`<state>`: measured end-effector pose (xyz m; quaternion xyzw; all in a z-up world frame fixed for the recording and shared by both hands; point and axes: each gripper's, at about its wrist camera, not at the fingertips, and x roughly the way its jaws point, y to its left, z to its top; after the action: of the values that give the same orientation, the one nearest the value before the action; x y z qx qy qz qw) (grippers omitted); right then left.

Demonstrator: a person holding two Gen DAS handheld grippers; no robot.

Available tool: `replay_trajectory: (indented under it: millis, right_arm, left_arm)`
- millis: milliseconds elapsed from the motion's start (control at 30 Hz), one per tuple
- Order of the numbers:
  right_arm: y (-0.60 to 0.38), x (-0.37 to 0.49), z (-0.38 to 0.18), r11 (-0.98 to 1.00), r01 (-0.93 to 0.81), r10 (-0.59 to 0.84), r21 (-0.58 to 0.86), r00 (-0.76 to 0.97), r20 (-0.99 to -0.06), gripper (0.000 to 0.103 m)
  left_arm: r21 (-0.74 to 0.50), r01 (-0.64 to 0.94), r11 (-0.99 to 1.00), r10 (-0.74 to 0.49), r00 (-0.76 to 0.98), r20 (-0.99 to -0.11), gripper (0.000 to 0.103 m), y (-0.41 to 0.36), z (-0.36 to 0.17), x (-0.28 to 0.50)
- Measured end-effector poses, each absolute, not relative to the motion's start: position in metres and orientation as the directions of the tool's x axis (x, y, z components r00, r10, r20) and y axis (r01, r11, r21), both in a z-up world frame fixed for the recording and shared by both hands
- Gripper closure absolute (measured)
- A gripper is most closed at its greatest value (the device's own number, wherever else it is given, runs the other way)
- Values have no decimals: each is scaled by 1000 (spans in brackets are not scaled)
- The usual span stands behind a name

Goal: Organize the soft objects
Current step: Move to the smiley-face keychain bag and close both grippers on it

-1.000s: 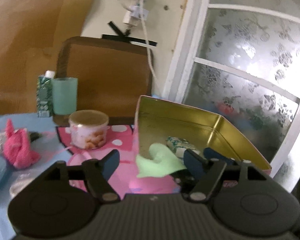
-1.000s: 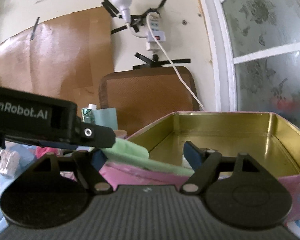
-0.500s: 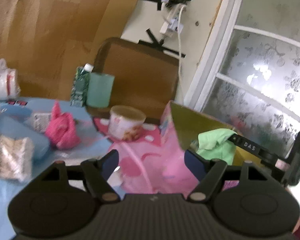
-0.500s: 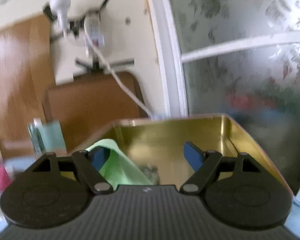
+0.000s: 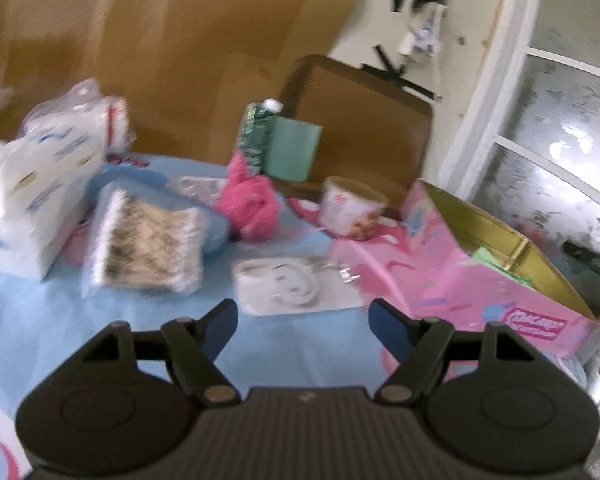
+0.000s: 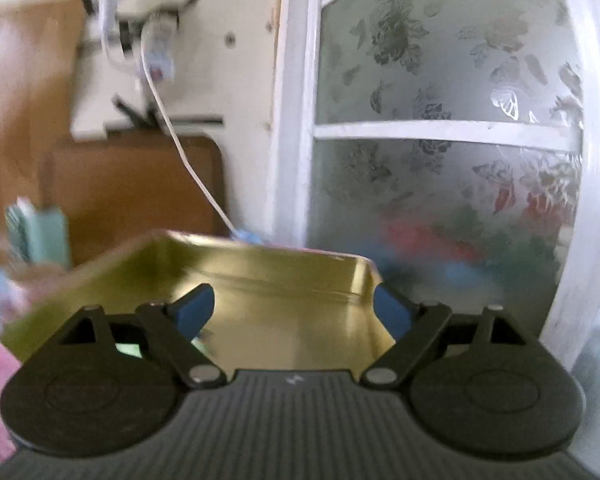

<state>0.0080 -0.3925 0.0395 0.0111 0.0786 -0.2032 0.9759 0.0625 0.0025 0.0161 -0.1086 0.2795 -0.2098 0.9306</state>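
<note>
Four fingers (image 5: 220,320), one tin (image 5: 492,292), one pink cloth (image 5: 250,210)

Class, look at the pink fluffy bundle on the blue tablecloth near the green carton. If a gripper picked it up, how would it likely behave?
The pink bundle looks like bunched cloth or yarn, so it would probably squash and sag rather than stay stiff. It seems light for its size. Its fuzzy surface should grip well, and its lumpy shape is unlikely to roll. The left gripper stands open and empty.
</note>
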Motion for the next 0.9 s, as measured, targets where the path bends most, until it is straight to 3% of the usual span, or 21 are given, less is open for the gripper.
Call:
replay_trajectory:
  millis: [100, 167, 267, 367, 467, 600, 700, 733, 900]
  right_arm:
    - [-369, -1, 41, 968, 219, -207, 123, 972, -108, 16]
    - [-343, 0, 39, 987, 87, -73, 133, 992, -105, 25]
    - [-296, 6, 32, 986, -128, 145, 108, 976, -160, 35]
    - [-250, 18, 21, 961, -271, 275, 52, 930, -242, 39]
    - [-219, 43, 8, 940, -341, 329, 14, 894, -304, 39]
    - [-201, 96, -3, 946, -325, 300, -4, 877, -375, 43]
    - [-203, 130, -4, 952, -299, 296, 62, 855, -426, 50]
    - [-206, 141, -6, 951, -292, 304, 99, 832, -464, 64]
    - [-213, 100, -12, 932, -297, 363, 208, 784, -504, 71]
  left_arm:
    - [-312, 291, 905, -415, 766, -490, 29, 12, 11, 64]
    - [-293, 270, 917, -387, 777, -497, 29, 17, 9, 62]
    - [-266, 245, 932, -351, 792, -500, 29, 24, 7, 60]
    - [-260, 214, 942, -321, 803, -502, 29, 31, 2, 60]
    - [-328, 194, 925, -344, 794, -501, 32, 42, -2, 64]
    - [-372, 173, 912, -351, 796, -493, 32, 51, -4, 65]
    - [-357, 175, 918, -344, 798, -494, 32, 49, -5, 64]
    - [-350, 177, 920, -342, 798, -495, 32, 48, -4, 64]
    - [-356, 188, 915, -355, 793, -495, 32, 48, -4, 65]
